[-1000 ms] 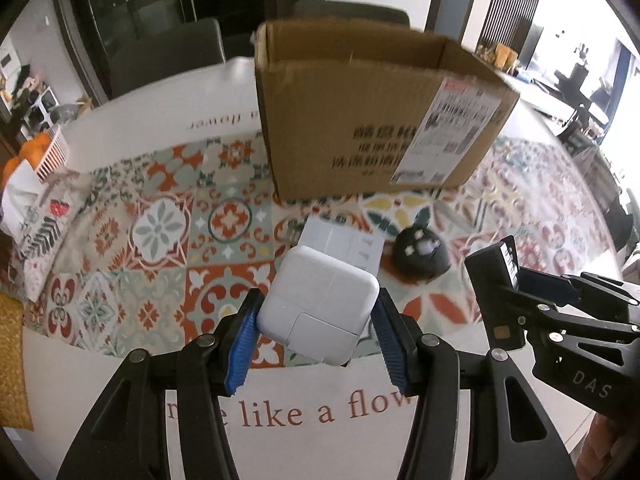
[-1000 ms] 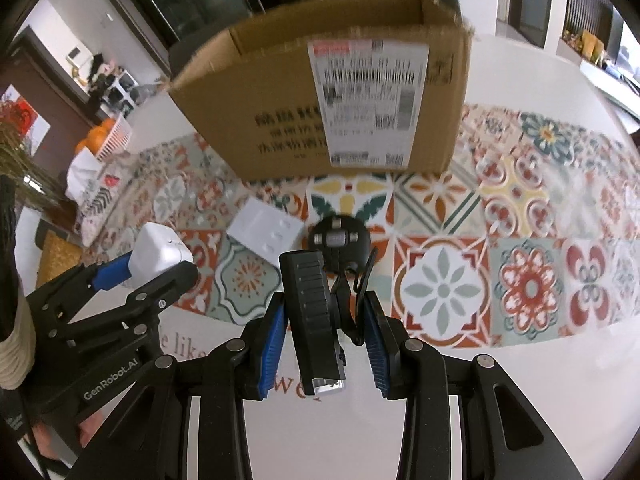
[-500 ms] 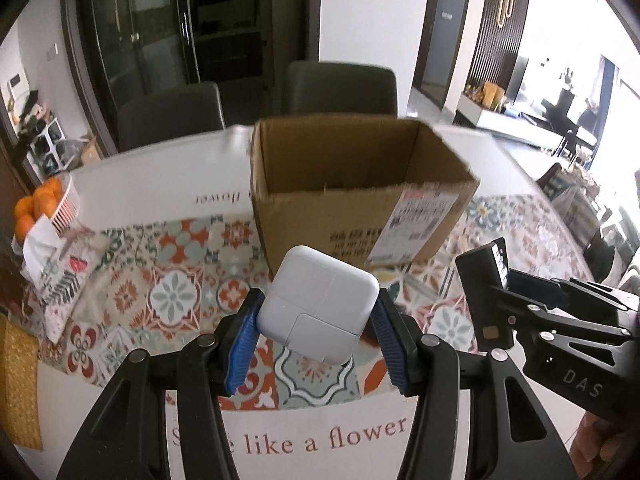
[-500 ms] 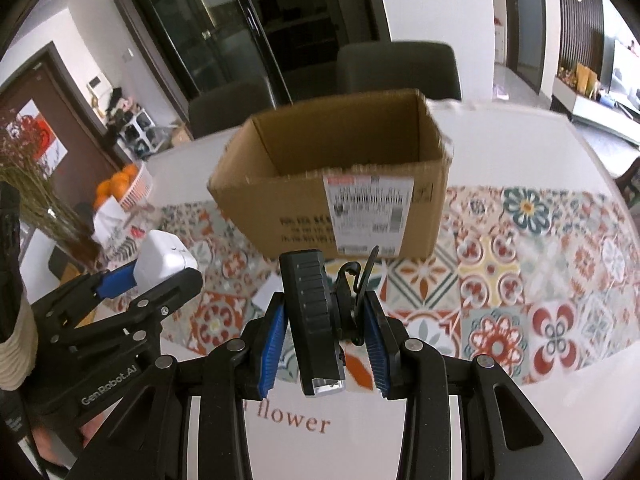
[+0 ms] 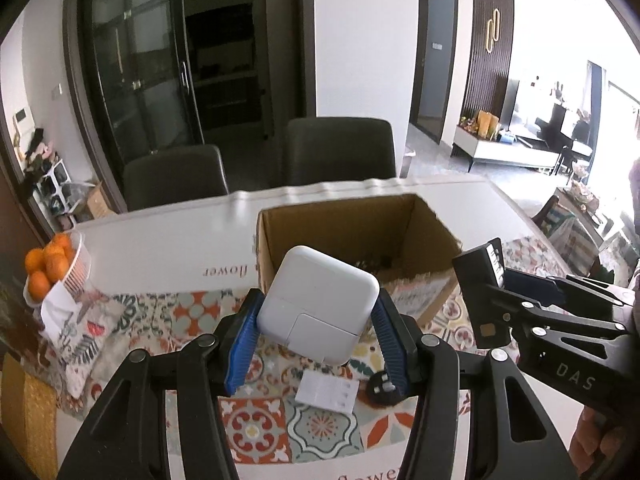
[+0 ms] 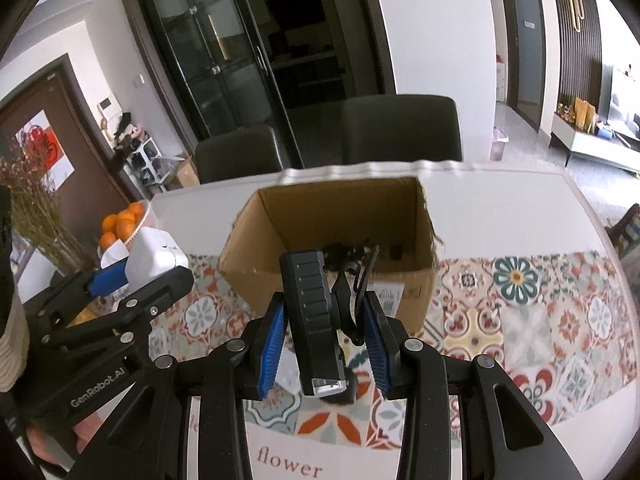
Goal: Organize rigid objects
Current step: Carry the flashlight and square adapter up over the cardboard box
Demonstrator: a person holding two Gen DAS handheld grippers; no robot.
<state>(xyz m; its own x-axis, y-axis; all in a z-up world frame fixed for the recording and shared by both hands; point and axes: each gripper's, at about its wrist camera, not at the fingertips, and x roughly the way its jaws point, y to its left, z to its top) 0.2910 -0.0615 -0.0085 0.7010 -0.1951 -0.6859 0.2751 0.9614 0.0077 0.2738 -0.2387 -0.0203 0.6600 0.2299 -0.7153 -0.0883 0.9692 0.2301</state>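
My left gripper (image 5: 318,320) is shut on a white square power adapter (image 5: 318,308) and holds it high above the table, in front of the open cardboard box (image 5: 400,224). My right gripper (image 6: 324,326) is shut on a black clip-on device (image 6: 314,320) with a clear end, held just before the box (image 6: 280,216). Dark items lie on the box floor (image 6: 348,250). The adapter also shows in the right wrist view (image 6: 154,258). The black device shows at the right of the left wrist view (image 5: 482,292).
A white packet (image 5: 328,392) and a black round object (image 5: 380,390) lie on the patterned mat (image 5: 256,416). A basket of oranges (image 5: 52,268) stands at the left. Two dark chairs (image 5: 340,152) stand behind the table. Dried twigs (image 6: 32,208) stand at the far left.
Both grippers have risen with their objects. The box now sits lower in view and its inside shows. The packet and round object dropped below the left gripper.
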